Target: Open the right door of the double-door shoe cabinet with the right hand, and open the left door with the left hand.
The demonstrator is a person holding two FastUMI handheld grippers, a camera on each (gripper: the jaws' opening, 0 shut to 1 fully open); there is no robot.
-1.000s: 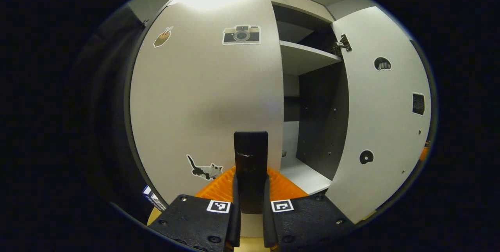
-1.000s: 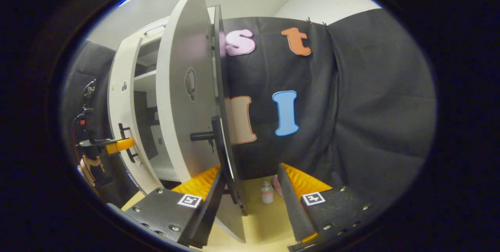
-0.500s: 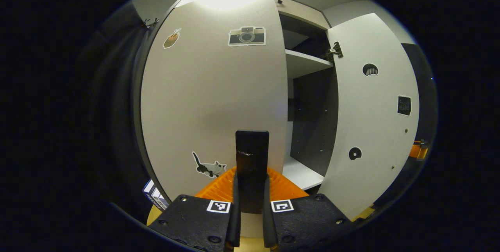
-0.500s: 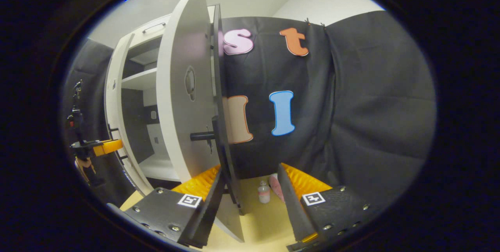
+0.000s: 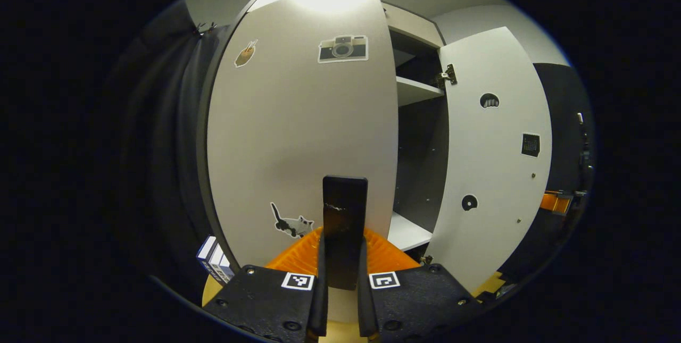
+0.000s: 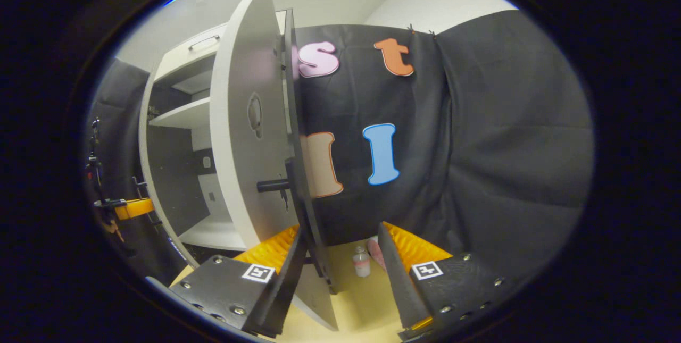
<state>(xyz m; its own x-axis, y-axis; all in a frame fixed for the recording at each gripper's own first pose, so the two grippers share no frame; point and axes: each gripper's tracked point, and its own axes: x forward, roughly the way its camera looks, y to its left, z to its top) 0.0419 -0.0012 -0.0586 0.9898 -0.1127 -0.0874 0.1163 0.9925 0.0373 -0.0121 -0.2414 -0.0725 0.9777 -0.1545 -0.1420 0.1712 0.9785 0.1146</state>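
**Both cabinet doors swung out**

Black cloth hangs behind a white shoe cabinet whose two doors stand open over a pale yellow floor. Seen from the left gripper view, the left gripper is clamped on the dark handle of the left door, both fingers pressing its sides. Stickers of a camera and a cat sit on that door. The right door stands ajar beyond the shelf.

From the right gripper view, the right gripper is spread wide, its left finger beside the right door's edge, whose handle stands between the fingers. A small bottle stands on the floor.
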